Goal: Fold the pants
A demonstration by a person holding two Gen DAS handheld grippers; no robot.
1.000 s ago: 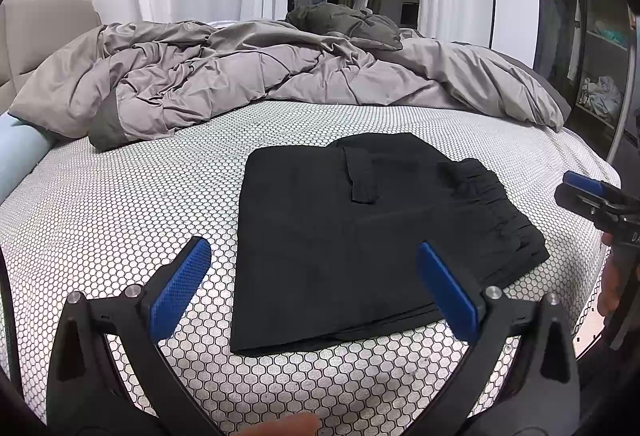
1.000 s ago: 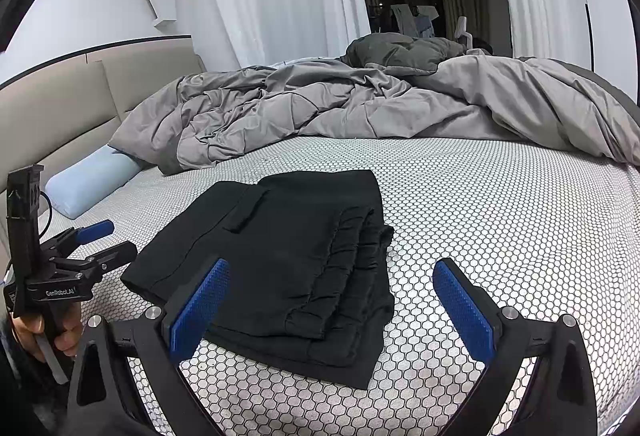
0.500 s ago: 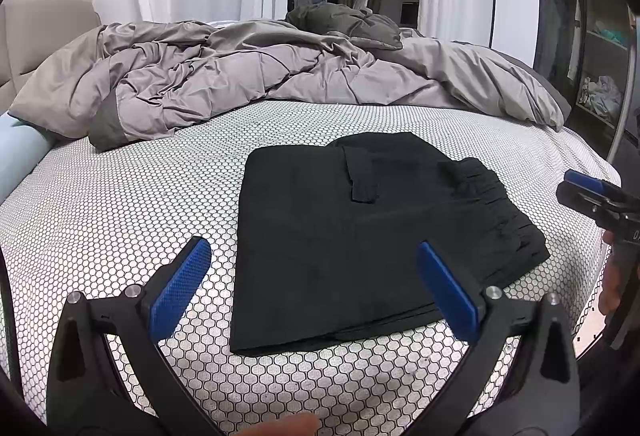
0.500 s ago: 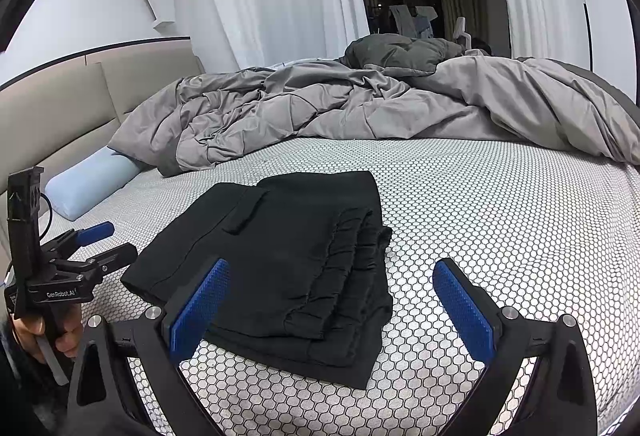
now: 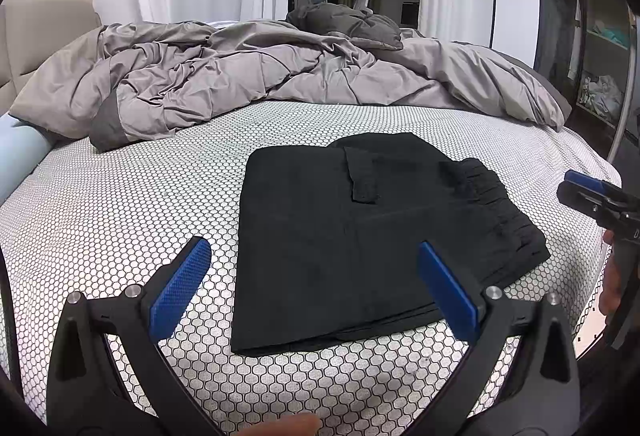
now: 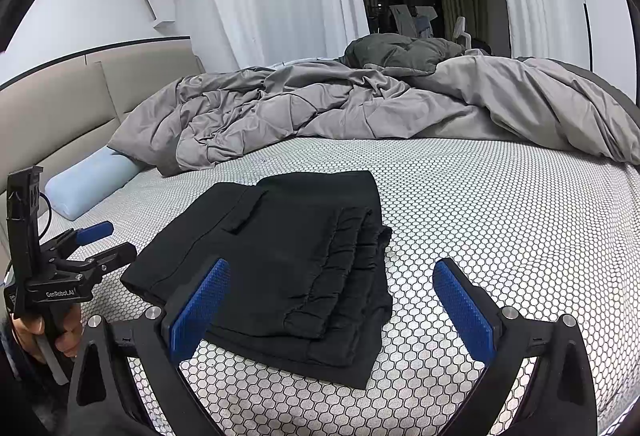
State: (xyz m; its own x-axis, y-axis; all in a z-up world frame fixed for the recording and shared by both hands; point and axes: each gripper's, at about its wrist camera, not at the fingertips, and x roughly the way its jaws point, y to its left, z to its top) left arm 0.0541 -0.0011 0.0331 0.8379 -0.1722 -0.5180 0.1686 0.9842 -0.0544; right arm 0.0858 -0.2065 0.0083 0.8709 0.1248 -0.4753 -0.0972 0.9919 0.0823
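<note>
Left wrist view: folded black fabric pants (image 5: 360,236) flat on honeycomb-patterned bed sheet (image 5: 120,204), near grey rumpled duvet (image 5: 240,76). Left claw (image 5: 316,284), right claw (image 6: 332,300) both spread apart, empty, near pants; fold judged complete.

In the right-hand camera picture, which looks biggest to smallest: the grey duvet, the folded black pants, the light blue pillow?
1. Grey duvet, spread across the back of the bed.
2. Folded black pants, though they lie nearer the camera, which flatters them.
3. Light blue pillow, partly tucked under the duvet, so its full size is hidden.
</note>
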